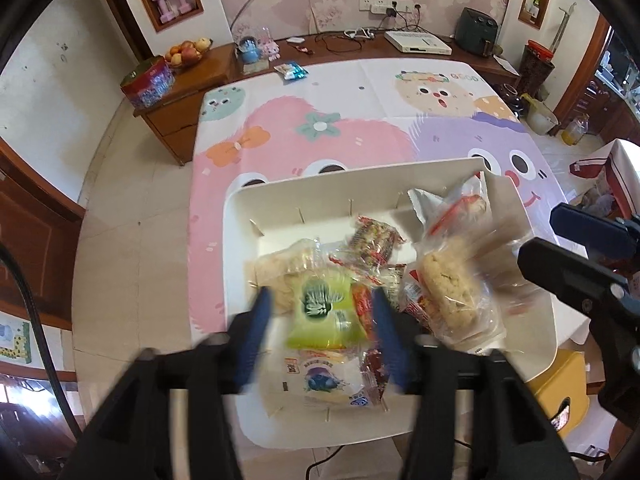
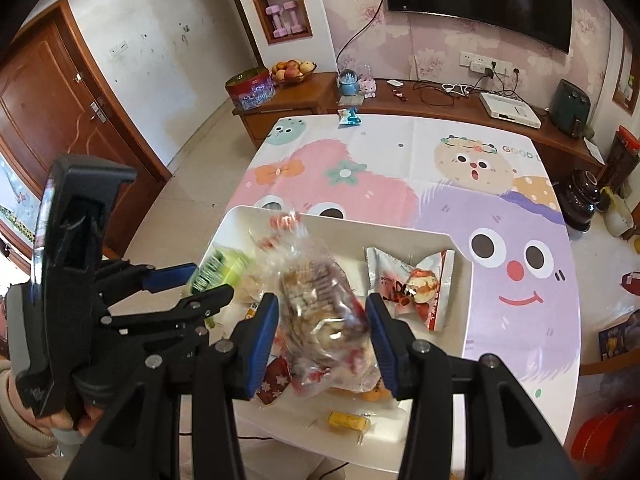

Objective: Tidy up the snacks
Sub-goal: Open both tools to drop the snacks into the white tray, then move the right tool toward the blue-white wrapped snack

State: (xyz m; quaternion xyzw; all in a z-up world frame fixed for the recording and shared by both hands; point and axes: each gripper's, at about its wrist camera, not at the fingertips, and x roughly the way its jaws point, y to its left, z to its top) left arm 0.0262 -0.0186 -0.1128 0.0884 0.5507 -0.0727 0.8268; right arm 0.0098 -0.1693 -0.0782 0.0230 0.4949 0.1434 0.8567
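Left wrist: green packet [image 1: 323,312] between parted fingers [image 1: 256,320]

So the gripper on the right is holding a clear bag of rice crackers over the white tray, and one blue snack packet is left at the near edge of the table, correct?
Nearly. The right gripper does hold the clear cracker bag over the white tray. But the blue packet lies at the far edge of the table, near the wooden sideboard, not the near edge. The right wrist view shows it.

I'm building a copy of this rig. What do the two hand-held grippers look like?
Each hand-held gripper is black, with jointed link arms, silver pivot pins and two blue finger pads. The left one carries a tall black housing. A light sleeve shows.
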